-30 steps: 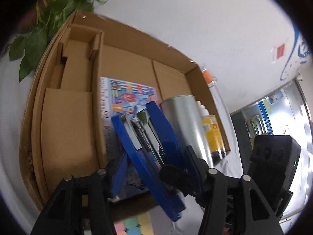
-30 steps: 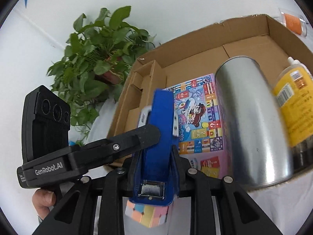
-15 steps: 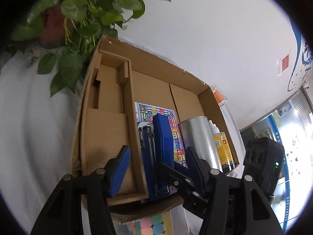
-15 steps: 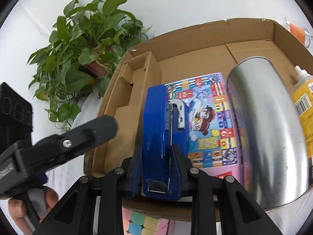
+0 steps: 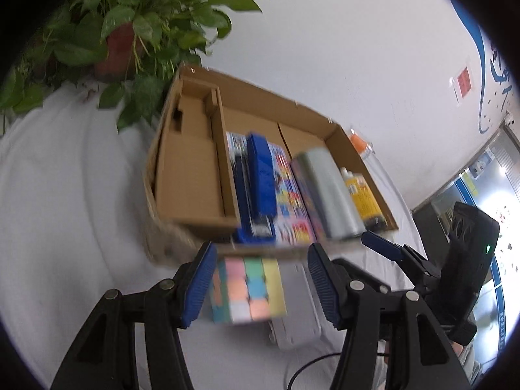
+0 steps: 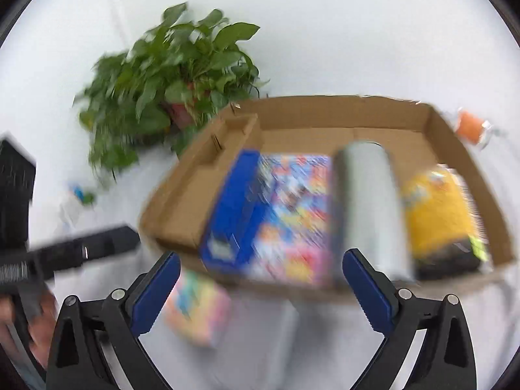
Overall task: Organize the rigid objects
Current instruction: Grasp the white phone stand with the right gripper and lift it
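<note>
The blue metal-and-plastic stapler [image 5: 260, 182] lies flat inside the shallow brown cardboard box [image 5: 191, 175], lengthwise along the inner cardboard divider and resting on the left edge of a colourful printed game card [image 5: 289, 191] that covers the box floor. Just right of the card, a silver metal cylinder [image 5: 328, 191] lies on its side, and beside that a yellow-labelled glue bottle [image 5: 360, 195] lies against the box's right wall. The box's left compartment, beyond the divider, shows bare cardboard. My left gripper [image 5: 260, 287] hangs in front of the box's near edge with its blue-padded jaws spread wide and nothing between them; below the gap, on the white tablecloth [image 5: 65, 227], sits a pastel-coloured puzzle cube [image 5: 248, 289], partly on a flat grey device [image 5: 295, 312]. My right gripper [image 6: 261, 287] is likewise wide apart and holds nothing, hovering before the box; its view is blurred by motion, though the stapler [image 6: 232, 208], the cylinder [image 6: 367, 208] and the cube [image 6: 198, 308] can be made out. A leafy green potted plant [image 5: 130, 29] stands behind the box's far left corner, and a clear cup with an orange band [image 5: 359, 143] stands outside its far right corner.
</note>
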{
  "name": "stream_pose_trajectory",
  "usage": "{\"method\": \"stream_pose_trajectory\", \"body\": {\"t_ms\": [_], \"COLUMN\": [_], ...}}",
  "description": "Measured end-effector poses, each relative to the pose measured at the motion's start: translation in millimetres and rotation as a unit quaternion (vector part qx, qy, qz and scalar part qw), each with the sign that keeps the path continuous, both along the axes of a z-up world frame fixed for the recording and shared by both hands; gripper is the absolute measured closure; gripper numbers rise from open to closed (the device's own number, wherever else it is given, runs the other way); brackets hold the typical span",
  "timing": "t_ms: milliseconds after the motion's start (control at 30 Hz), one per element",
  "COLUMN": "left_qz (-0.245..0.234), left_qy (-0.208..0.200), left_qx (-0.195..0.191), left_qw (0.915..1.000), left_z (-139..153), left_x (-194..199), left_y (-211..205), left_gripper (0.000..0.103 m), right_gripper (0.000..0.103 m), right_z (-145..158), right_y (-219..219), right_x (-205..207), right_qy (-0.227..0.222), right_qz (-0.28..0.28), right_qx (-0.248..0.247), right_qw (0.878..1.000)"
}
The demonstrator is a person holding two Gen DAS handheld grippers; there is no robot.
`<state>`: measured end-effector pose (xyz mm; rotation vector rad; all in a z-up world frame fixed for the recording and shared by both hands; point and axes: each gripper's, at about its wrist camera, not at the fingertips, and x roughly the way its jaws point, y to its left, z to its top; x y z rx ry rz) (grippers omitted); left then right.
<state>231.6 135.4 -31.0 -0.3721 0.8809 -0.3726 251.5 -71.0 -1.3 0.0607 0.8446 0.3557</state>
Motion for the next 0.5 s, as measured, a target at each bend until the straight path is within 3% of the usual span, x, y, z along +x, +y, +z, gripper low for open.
{"method": "stream_pose_trajectory", "body": {"t_ms": [133,300,433,500], "left_qz": [-0.018,-0.018,0.018,0.023], "left_qy": [0.028,0.045,0.048,0.048], "left_qx": [-0.007,-0.011,0.014,-0.003], "left_qw": [0.9994,0.9987,0.9986,0.9986], "left_z": [-26.7,-42.5,-43.5,-44.1], "left_x": [-19.8,-35.5,-46.7,-53.8], "left_y": [-22.1,-39.8,-35.8,-31.3], "left_gripper": [0.046,0.045,0.048,0.047], "right_gripper": [0.005,0.010,0.029,0.030], "right_z": [-35.4,-52.6,-64.3,-67.7], "right_y": [-2.1,27.2,39.7,36.5], "right_x": [-43.6,-63.2,-63.9,-66.0], "right_qy": [0.052,0.028,0.026,0.029], "right_qz": [0.034,0.057,0.056,0.057], "right_qx": [-0.030,-0.065,-0.091,-0.089], "right_qw": [0.998,0.996,0.994,0.994]}}
